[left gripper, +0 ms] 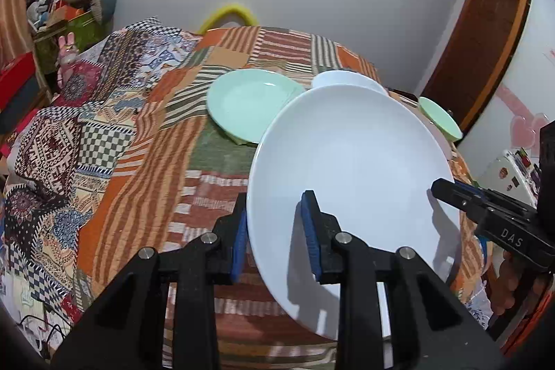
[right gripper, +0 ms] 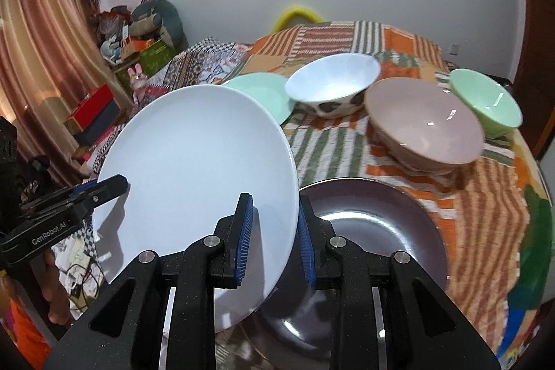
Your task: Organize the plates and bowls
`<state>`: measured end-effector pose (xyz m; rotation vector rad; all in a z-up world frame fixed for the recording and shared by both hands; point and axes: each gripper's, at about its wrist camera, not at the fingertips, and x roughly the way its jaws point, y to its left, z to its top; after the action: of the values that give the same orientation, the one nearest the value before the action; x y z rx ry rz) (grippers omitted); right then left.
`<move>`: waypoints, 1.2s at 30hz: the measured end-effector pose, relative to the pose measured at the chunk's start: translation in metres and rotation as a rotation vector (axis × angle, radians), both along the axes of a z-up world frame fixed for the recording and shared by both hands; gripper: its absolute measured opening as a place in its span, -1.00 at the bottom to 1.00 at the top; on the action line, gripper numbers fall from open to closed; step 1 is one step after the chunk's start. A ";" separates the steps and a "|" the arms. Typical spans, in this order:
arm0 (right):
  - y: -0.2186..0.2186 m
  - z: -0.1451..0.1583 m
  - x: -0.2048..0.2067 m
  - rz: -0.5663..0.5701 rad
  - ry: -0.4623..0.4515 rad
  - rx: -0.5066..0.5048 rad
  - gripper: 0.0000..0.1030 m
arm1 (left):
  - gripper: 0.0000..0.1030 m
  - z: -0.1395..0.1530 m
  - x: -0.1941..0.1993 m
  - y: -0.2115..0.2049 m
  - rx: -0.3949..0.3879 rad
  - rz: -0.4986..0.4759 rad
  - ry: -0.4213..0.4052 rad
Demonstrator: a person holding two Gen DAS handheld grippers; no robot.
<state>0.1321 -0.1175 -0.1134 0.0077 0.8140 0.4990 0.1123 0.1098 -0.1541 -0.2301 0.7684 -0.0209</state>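
A large white plate (left gripper: 353, 162) hangs tilted above the table, gripped at two opposite rims. My left gripper (left gripper: 275, 200) is shut on its left rim, one blue pad on each face. My right gripper (right gripper: 274, 200) is shut on the right rim of the same white plate (right gripper: 197, 169). Each gripper shows in the other's view: the right gripper (left gripper: 447, 191) at the plate's far edge, the left gripper (right gripper: 116, 186) likewise. Beyond the plate lie a mint green plate (right gripper: 260, 89), a white bowl (right gripper: 333, 82) with dark spots, a pink bowl (right gripper: 423, 123) and a green bowl (right gripper: 485, 99).
A dark glossy plate (right gripper: 374, 231) lies on the patchwork tablecloth (left gripper: 138, 162) just under my right gripper. The round table's edge curves away at the right. Boxes, a stuffed toy and clutter stand by the curtain at the left; a door frame is at the far right.
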 end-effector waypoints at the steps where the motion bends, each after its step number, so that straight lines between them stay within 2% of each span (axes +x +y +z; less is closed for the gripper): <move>1: -0.005 0.002 -0.001 -0.007 -0.006 0.001 -0.55 | -0.43 0.001 0.000 -0.004 0.000 -0.006 0.000; 14: -0.051 0.002 -0.010 -0.092 -0.020 0.005 -0.55 | -0.43 -0.003 0.012 -0.053 -0.014 -0.077 0.047; 36: -0.104 -0.035 -0.013 -0.209 0.091 0.002 -0.55 | -0.43 -0.047 0.049 -0.113 0.027 -0.165 0.177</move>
<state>0.1187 -0.2214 -0.1489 0.1171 0.8909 0.3035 0.1614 -0.0028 -0.2009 -0.1432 0.9615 -0.1473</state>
